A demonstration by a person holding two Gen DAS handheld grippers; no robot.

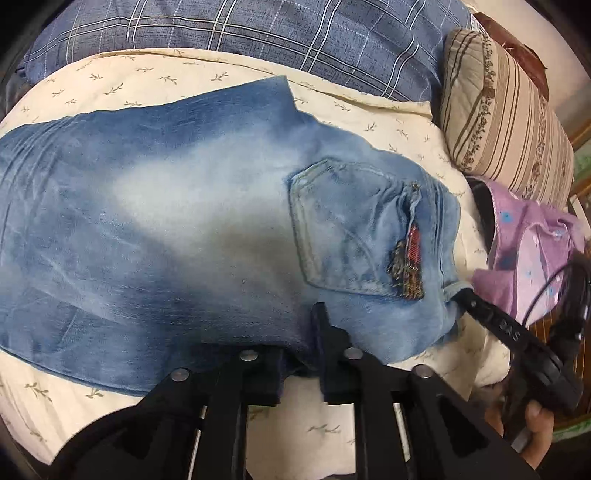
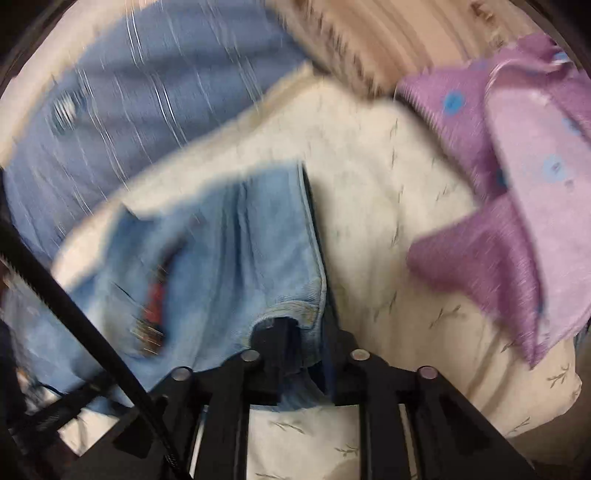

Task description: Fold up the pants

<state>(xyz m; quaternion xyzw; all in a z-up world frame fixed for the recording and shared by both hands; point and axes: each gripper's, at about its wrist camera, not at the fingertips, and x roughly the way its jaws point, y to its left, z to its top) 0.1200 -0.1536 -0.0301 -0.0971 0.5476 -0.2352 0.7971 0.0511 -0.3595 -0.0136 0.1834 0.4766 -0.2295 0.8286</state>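
Light blue faded jeans lie flat across a cream leaf-print sheet, back pocket and red patch facing up. My left gripper is at the near edge of the jeans, shut on a fold of denim below the pocket. My right gripper comes in from the right and pinches the waistband corner. The right wrist view is blurred. It shows the jeans with the waistband hem caught between the fingers of my right gripper.
A blue plaid cover lies along the far side of the bed. A striped pillow sits at the far right, with a purple dotted garment below it. A hand holds the right gripper. A black cable crosses the left.
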